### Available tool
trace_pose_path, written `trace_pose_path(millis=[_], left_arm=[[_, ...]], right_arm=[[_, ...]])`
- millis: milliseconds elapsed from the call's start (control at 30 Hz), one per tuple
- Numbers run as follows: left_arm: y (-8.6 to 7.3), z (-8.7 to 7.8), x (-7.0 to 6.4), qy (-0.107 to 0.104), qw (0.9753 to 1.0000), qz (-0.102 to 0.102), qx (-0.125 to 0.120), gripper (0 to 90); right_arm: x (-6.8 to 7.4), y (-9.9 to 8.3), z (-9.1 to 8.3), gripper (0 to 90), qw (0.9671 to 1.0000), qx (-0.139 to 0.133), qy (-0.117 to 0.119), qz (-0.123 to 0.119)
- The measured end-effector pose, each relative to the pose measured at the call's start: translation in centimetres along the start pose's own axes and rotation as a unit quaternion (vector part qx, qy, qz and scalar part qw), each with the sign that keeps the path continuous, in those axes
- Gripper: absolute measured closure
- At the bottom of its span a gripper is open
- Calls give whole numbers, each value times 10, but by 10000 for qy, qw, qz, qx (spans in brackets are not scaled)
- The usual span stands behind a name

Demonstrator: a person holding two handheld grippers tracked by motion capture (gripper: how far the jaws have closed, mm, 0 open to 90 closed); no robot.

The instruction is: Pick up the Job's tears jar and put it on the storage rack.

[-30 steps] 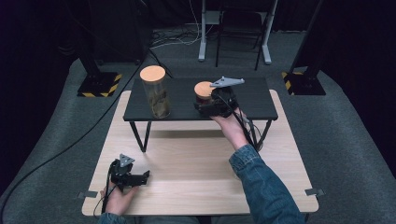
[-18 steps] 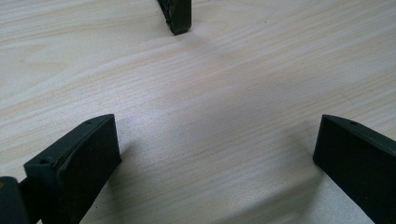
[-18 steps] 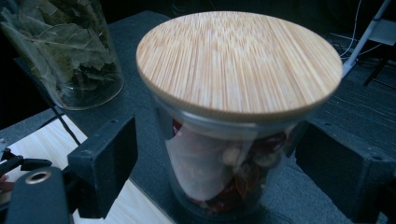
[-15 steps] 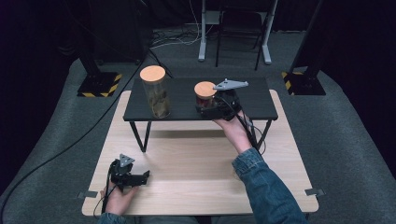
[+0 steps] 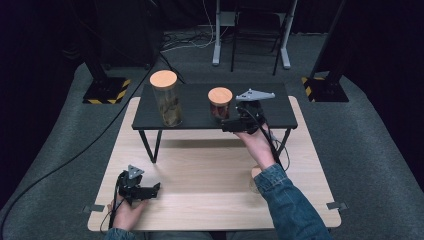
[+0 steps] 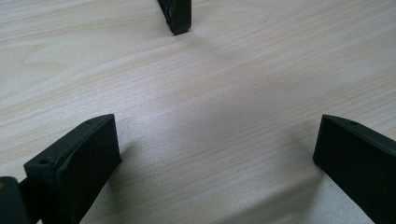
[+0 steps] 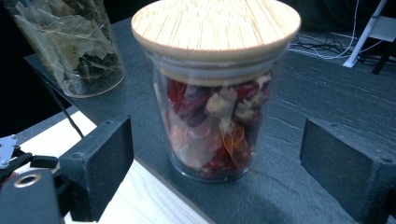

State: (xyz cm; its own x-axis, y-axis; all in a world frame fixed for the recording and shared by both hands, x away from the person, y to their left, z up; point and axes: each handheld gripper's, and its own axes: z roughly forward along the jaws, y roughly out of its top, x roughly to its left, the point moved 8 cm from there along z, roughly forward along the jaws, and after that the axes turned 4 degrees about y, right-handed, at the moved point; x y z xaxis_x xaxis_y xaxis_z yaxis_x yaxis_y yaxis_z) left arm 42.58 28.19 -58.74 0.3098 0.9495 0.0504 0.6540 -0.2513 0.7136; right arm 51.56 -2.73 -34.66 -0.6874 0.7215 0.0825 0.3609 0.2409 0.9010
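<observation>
While the right hand-held gripper [image 5: 231,124] sits at the near edge of the black shelf [image 5: 270,102], its jaws stand wide apart on either side of the small jar [image 7: 217,93] without touching it. That jar, glass with a bamboo lid and red dried contents, stands upright on the shelf close to its front edge, and in the right gripper view it fills the gap between the two jaws. To its left on the same shelf, well apart, stands the tall jar [image 5: 167,98] of dried leaves, also lidded and upright; nothing lies between the small jar and the gripper. The shelf rests on thin black legs over the far part of the pale wooden worktop [image 5: 210,170].

The right forearm, in a denim sleeve [image 5: 292,205], reaches forward across the worktop, the hand [image 5: 257,145] wrapped round the gripper's grip, its grey plate uppermost and its cable trailing back along the wrist.

The left hand-held gripper [image 5: 150,190] lies low at the near left of the worktop, held by the left hand [image 5: 127,212]. Its jaws are wide open with nothing between them; the left gripper view shows bare wood grain and the foot of a shelf leg [image 6: 176,16] ahead.
</observation>
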Motion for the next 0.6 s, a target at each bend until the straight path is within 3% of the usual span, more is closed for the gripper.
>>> trace_pose_path(millis=[200,600], left_arm=[[0,0,0,0,10000,1,0,1],[0,0,0,0,10000,-1,-2,0]], right_arm=[[3,-4,-9,83,9999,-104,68,55],[3,-18,-26,82,9998,-218,-9,32]])
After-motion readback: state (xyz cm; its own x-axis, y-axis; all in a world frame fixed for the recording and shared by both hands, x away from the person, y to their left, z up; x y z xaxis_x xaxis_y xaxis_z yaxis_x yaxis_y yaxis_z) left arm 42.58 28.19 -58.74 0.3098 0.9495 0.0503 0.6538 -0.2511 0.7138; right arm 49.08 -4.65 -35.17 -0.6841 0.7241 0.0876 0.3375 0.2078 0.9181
